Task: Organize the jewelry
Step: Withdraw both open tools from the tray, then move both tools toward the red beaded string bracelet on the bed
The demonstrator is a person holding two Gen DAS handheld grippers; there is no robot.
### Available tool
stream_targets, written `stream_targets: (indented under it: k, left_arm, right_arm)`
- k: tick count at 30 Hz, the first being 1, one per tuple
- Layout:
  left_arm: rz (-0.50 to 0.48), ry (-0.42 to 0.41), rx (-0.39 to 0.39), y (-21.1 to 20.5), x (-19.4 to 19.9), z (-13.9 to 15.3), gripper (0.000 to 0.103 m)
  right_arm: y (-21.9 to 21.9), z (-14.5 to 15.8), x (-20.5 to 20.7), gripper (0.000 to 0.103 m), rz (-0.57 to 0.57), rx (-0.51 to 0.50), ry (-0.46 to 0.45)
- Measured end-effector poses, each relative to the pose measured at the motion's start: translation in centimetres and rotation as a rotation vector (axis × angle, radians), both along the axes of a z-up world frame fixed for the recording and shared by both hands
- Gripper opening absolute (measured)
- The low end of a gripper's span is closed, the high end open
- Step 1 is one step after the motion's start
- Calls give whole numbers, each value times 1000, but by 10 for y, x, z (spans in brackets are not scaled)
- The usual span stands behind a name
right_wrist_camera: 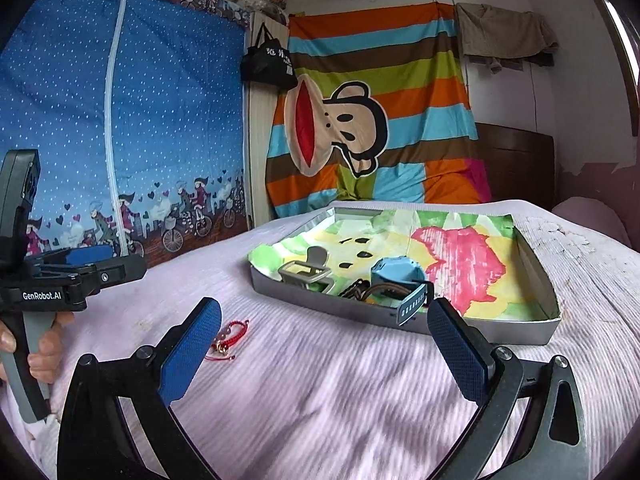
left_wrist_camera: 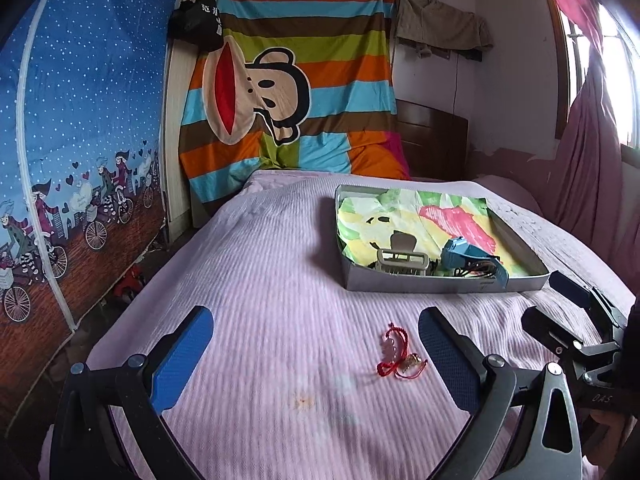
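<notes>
Left tongs (left_wrist_camera: 316, 354) spread wide, empty; right tongs (right_wrist_camera: 326, 346) likewise, alongside.

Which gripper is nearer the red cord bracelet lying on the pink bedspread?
Left. The left gripper straddles the red cord bracelet, open; the right gripper sits off to the bracelet's right, open.

Open pink bed cover (left_wrist_camera: 260, 280) is seen around the red string bracelet (left_wrist_camera: 394, 350); the grey cardboard tray (left_wrist_camera: 440, 282) blocks beyond.

We see our left gripper (left_wrist_camera: 316, 356) spread wide over the pink bedspread (left_wrist_camera: 260, 280), a red cord bracelet (left_wrist_camera: 398, 354) between its fingers (nearer the right one), the tray (left_wrist_camera: 440, 282) beyond.
</notes>
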State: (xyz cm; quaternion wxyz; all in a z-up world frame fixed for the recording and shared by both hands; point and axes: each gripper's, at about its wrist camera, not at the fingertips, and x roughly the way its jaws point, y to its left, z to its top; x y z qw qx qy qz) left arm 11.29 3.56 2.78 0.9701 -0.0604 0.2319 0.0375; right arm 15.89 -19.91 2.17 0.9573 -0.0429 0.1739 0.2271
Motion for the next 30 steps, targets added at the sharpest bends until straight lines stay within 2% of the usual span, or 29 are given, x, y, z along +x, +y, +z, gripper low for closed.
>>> stream_targets:
  k: [7, 11, 14, 16, 22, 25, 30]
  left_arm:
    - [-55, 48, -17, -1, 5, -10, 102]
    - [-109, 76, -21, -5, 9, -17, 89]
    - [-149, 102, -45, -6, 12, -24, 74]
    - [-177, 118, -70, -4, 15, -27, 61]
    - [-257, 167, -137, -4, 24, -38, 36]
    - [-288, 192, -156, -6, 28, -43, 28]
    - [-326, 218, -169, -11, 35, -49, 19]
  right_arm:
    - [9, -7, 7, 101, 18, -47, 57]
    - [12, -12, 10, 101, 56, -48, 87]
    - [19, -16, 11, 90, 97, -65, 104]
    - [24, -18, 12, 77, 125, -82, 115]
    - [41, -26, 12, 53, 194, -139, 140]
    - [46, -27, 13, 39, 211, -157, 157]
    - [54, -29, 16, 33, 245, -175, 193]
